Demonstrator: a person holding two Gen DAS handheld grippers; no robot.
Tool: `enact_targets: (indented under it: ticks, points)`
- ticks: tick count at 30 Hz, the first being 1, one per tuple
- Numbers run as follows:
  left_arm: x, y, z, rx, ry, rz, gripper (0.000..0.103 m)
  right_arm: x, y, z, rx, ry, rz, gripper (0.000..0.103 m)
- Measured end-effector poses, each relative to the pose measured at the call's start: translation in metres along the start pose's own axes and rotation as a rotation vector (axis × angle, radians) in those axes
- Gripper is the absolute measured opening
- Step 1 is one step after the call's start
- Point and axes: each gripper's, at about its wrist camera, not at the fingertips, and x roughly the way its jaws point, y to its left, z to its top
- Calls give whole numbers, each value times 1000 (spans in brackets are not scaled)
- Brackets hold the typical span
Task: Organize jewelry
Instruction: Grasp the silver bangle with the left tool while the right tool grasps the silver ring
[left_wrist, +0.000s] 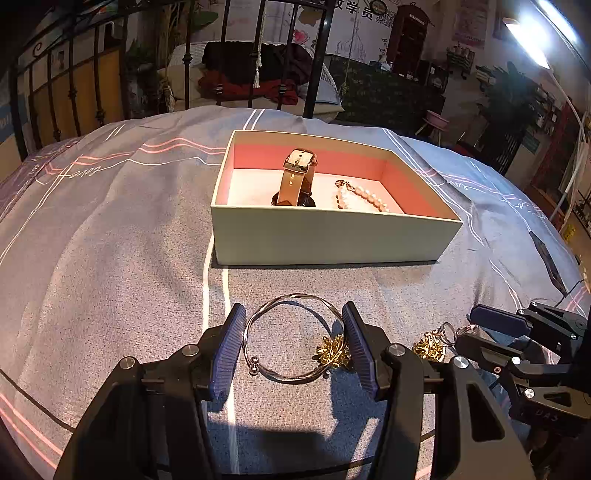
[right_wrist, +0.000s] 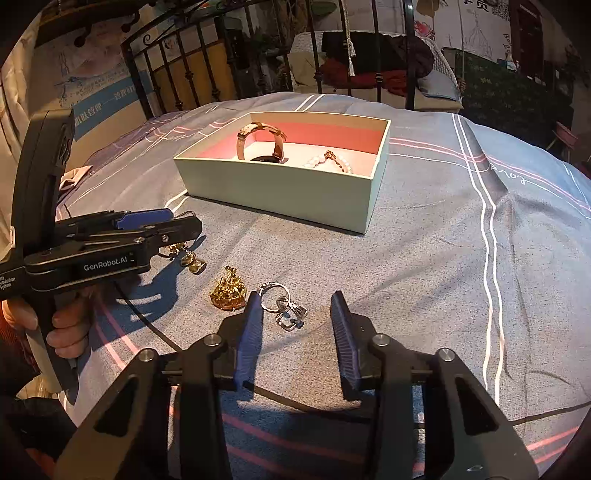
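Note:
A pale open box (left_wrist: 332, 236) with a pink lining stands on the bed cover. Inside it are a watch (left_wrist: 297, 177) with a tan strap and a pearl bracelet (left_wrist: 362, 195). My left gripper (left_wrist: 293, 325) is shut on a thin silver bangle (left_wrist: 284, 373) with a gold charm; both blue pads touch its rim as it lies on the cover. My right gripper (right_wrist: 297, 314) is open over a silver keyring (right_wrist: 286, 306), which lies between the fingers close to the left pad. A gold ship ornament (right_wrist: 227, 291) lies just left of that gripper.
The grey-blue bed cover (right_wrist: 424, 258) with pink and white stripes spreads around the box (right_wrist: 273, 188). A black iron bed frame (left_wrist: 314, 55) stands behind. A person's hand (right_wrist: 62, 325) holds the left gripper's handle. A dark cable (right_wrist: 147, 321) crosses the cover.

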Motion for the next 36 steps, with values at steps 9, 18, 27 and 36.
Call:
enact_targets:
  ticks: [9,18,27,36]
  points:
    - [-7,-3,0,18,-30,0,52,-13,7,-9,-25,-39,-16,17]
    - [-25,-9,5,27,-70,-16,52,-30,4,-8,24,-94,11,17]
    - [-32,-10,12,15,-97,-19,53,-30,7,0,30,-104,17,17]
    - [-39,-10,35,2,-141,-24,53,-33,10,25,24,-160,16,17]
